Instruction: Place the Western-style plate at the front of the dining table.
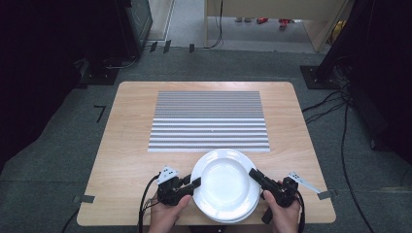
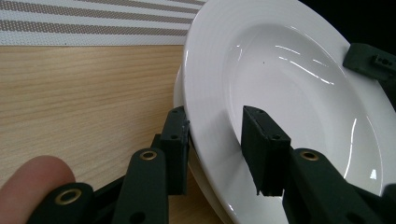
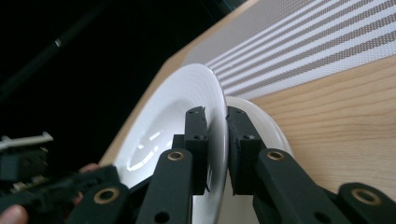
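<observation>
Overhead, in the high view, a white deep plate (image 1: 225, 183) sat between the two tools at the near edge of the wooden tabletop (image 1: 127, 145), with the rim of a second plate (image 1: 243, 215) peeking out beneath it. The left gripper (image 1: 197, 183) met the upper plate's left rim and the right gripper (image 1: 252, 173) its right rim, each held by a hand (image 1: 166, 213) coming in from the bottom; the other hand (image 1: 283, 216) gripped the right tool. Beyond the jaws, further up the tabletop, lay a grey-and-white striped mat (image 1: 209, 121). In the left gripper view, the left gripper (image 2: 219, 149) straddled the upper plate (image 2: 299, 93): one jaw sat under the rim and the other over the well, with a gap visible between the inner jaw and the surface, so whether it was pinching could not be told. The lower plate (image 2: 201, 174) showed just under the rim beside the outer jaw, the mat (image 2: 93, 21) lay far ahead of the jaws, and a fingertip (image 2: 32, 175) rested beside the tool. In the right gripper view, the right gripper (image 3: 215, 116) was clamped on the upper plate (image 3: 163, 121), both jaws pressed against the thin rim, which stood lifted clear of the lower plate (image 3: 261, 121) just beyond the jaws; the mat (image 3: 317, 42) lay further ahead of them.
</observation>
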`<action>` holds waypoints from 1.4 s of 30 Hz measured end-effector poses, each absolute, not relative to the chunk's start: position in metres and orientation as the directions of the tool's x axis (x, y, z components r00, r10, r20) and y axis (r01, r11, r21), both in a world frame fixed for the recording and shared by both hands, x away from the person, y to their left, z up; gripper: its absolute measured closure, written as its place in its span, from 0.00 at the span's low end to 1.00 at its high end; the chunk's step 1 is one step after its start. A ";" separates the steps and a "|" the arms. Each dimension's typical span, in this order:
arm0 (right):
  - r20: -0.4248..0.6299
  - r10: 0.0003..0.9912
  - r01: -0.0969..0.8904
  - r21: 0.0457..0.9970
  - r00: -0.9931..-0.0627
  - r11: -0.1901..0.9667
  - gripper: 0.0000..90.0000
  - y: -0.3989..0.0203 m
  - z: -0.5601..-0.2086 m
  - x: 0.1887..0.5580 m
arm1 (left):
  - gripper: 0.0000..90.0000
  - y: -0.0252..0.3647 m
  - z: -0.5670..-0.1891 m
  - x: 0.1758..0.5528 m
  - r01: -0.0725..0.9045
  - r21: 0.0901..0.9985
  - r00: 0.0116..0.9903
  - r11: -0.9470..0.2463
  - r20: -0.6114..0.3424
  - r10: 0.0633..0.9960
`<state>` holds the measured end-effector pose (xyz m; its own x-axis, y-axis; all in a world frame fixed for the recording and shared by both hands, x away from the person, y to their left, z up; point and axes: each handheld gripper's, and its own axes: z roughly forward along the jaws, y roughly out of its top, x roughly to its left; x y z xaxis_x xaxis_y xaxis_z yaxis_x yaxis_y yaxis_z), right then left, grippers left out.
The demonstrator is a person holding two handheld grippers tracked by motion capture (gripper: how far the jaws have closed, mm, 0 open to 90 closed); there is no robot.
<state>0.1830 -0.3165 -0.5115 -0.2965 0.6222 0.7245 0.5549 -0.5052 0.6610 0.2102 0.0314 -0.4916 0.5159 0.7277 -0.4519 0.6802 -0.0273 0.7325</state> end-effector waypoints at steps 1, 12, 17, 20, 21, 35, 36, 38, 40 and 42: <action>0.717 0.631 0.539 0.671 -0.296 -0.509 0.91 -0.314 -0.510 0.181 | 0.72 0.034 -0.491 0.211 0.681 0.732 0.513 -0.012 -0.466 0.721; 0.690 0.655 0.515 0.700 -0.307 -0.495 0.90 -0.309 -0.506 0.180 | 0.76 0.040 -0.487 0.209 0.669 0.742 0.509 0.038 -0.495 0.704; 0.675 0.671 0.506 0.713 -0.307 -0.485 0.89 -0.306 -0.502 0.179 | 0.77 0.043 -0.486 0.211 0.672 0.739 0.506 0.050 -0.507 0.698; 0.675 0.671 0.508 0.713 -0.308 -0.484 0.89 -0.304 -0.500 0.180 | 0.77 0.044 -0.484 0.212 0.667 0.743 0.506 0.051 -0.502 0.702; 0.676 0.669 0.512 0.712 -0.310 -0.482 0.89 -0.304 -0.498 0.181 | 0.78 0.045 -0.483 0.213 0.666 0.744 0.503 0.055 -0.503 0.703; 0.674 0.646 0.541 0.714 -0.359 -0.445 0.89 -0.291 -0.480 0.207 | 0.81 0.062 -0.463 0.234 0.650 0.751 0.478 0.114 -0.521 0.707; 0.674 0.646 0.541 0.714 -0.359 -0.444 0.89 -0.291 -0.479 0.209 | 0.81 0.062 -0.461 0.236 0.650 0.751 0.478 0.114 -0.521 0.707; 0.669 0.649 0.534 0.720 -0.363 -0.443 0.89 -0.291 -0.475 0.214 | 0.81 0.062 -0.458 0.240 0.649 0.753 0.485 0.112 -0.522 0.702; 0.666 0.650 0.525 0.724 -0.366 -0.447 0.89 -0.292 -0.470 0.221 | 0.82 0.063 -0.454 0.245 0.645 0.755 0.493 0.115 -0.526 0.693; 0.665 0.652 0.518 0.726 -0.364 -0.452 0.88 -0.292 -0.467 0.227 | 0.83 0.063 -0.449 0.249 0.637 0.762 0.500 0.112 -0.520 0.692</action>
